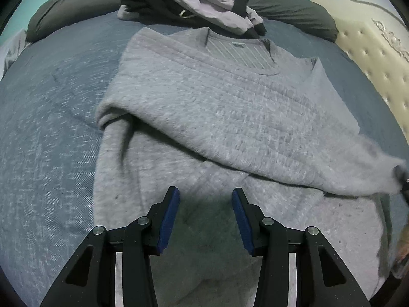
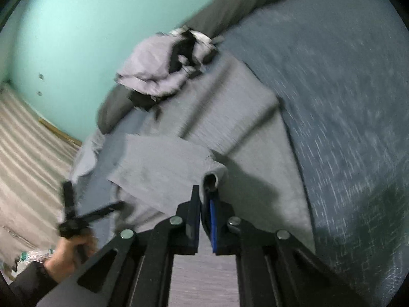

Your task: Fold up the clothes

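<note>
A bed covered in a blue bedspread (image 1: pixel 46 133) fills both views, with dark pillows (image 1: pixel 76 2) along its far edge under a teal wall (image 2: pixel 76 25) and a tufted cream headboard (image 1: pixel 370 58) to one side. A fuzzy grey sweater (image 1: pixel 204 107) lies spread on the bedspread, neckline toward the pillows, one sleeve drawn across its front. Beyond its collar sits a crumpled lilac and black jacket (image 1: pixel 204 2). The left gripper (image 1: pixel 205 194) hovers low over the sweater's lower body, jaws spread wide and holding nothing. The right gripper (image 2: pixel 205 192), tilted, is clamped on the sweater's sleeve cuff (image 2: pixel 216 172), lifting it. A hand (image 2: pixel 69 253) in a dark sleeve grips the left tool's handle.
</note>
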Motion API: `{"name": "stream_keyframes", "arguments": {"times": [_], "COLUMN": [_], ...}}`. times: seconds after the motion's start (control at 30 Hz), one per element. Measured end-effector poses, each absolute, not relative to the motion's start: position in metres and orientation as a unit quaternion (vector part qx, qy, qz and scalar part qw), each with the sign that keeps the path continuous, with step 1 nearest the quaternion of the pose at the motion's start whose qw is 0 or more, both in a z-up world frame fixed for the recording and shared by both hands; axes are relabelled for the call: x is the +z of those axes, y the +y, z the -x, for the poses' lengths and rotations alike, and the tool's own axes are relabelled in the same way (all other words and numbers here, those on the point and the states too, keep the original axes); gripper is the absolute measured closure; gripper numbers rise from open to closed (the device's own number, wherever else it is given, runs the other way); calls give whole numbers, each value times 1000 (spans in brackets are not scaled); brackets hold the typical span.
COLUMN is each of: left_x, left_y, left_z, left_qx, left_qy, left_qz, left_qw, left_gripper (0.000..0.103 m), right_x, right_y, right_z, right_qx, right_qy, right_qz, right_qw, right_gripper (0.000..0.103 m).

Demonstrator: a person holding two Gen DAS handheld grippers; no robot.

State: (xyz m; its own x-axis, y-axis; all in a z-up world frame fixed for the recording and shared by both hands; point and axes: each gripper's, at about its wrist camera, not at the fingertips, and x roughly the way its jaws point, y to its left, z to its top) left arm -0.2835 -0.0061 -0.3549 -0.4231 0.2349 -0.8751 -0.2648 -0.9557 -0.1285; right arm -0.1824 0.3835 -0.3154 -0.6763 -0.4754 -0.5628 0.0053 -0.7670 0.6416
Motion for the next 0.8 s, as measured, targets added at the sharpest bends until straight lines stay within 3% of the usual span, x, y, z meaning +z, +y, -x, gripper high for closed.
{"name": "stream_keyframes", "arguments": {"times": [0.33,0.43,0.5,0.8], "left_x": [-363,-366,-364,-353], "left_y": [-8,-3,-4,-16], "left_z": [295,294,294,288], "left_qx": [849,845,846,850], "left_qy": [14,30,33,8], "left_qz": [509,513,512,508], "left_qw": [141,146,145,140], "left_gripper": [56,71,98,99], "right_x": [-249,-254,-266,-274], "right_y": [387,386,387,388], "right_z": [163,163,165,154], "right_qx": [-886,-885,-875,-870], "right_qy": [-306,-298,-308,-294], "right_qz": [-308,-320,-338,-371], "right_qw": [163,161,157,139], "right_gripper": [97,97,97,97]}}
